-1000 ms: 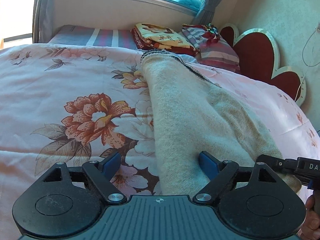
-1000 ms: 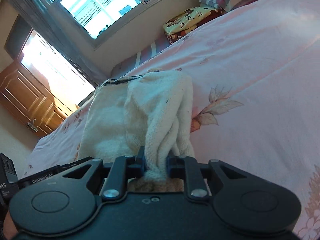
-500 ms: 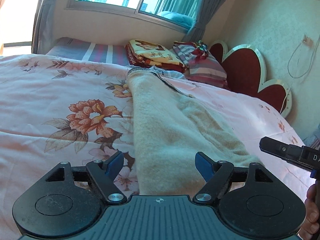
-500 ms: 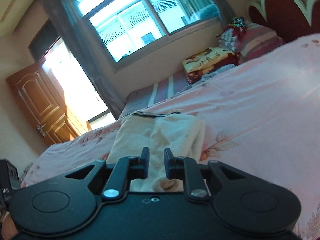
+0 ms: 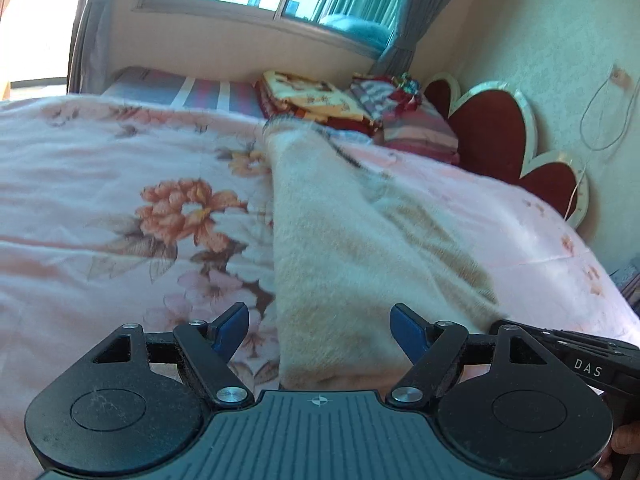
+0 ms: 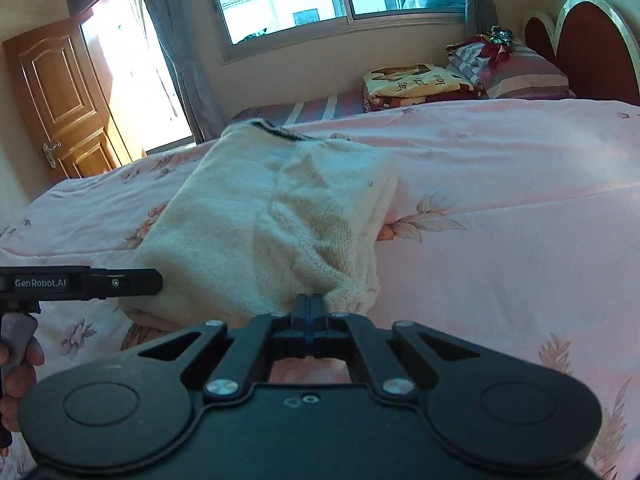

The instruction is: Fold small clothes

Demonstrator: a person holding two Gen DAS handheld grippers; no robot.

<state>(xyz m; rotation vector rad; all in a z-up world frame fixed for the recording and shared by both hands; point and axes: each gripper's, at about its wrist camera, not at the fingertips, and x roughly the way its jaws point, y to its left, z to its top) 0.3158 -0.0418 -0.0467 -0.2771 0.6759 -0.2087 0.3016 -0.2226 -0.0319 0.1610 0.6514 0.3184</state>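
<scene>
A cream knitted sweater [image 5: 340,232] lies folded lengthwise on the pink floral bedspread [image 5: 120,208], its dark-trimmed collar at the far end. My left gripper [image 5: 318,330] hovers over the sweater's near end. It is open, and its blue pads [image 5: 230,328] stand wide apart without touching the cloth. In the right wrist view the sweater [image 6: 260,216] lies flat with one side folded over. My right gripper [image 6: 310,308] sits just before the sweater's near hem, shut, with no cloth seen between its fingers. The left gripper's body [image 6: 100,282] shows from the side at the sweater's left edge.
Folded blankets [image 5: 312,96] and striped pillows [image 5: 412,120] are stacked at the bed's far end under the window. A red heart-shaped headboard [image 5: 492,128] lines the right wall. A wooden door [image 6: 60,92] stands open at the far left. A hand [image 6: 16,360] holds the left gripper's handle.
My right gripper let go of the bunched sweater fold, rolled level and closed with nothing in it. The fold now lies flat on the garment. My left gripper drew back a little and stayed open.
</scene>
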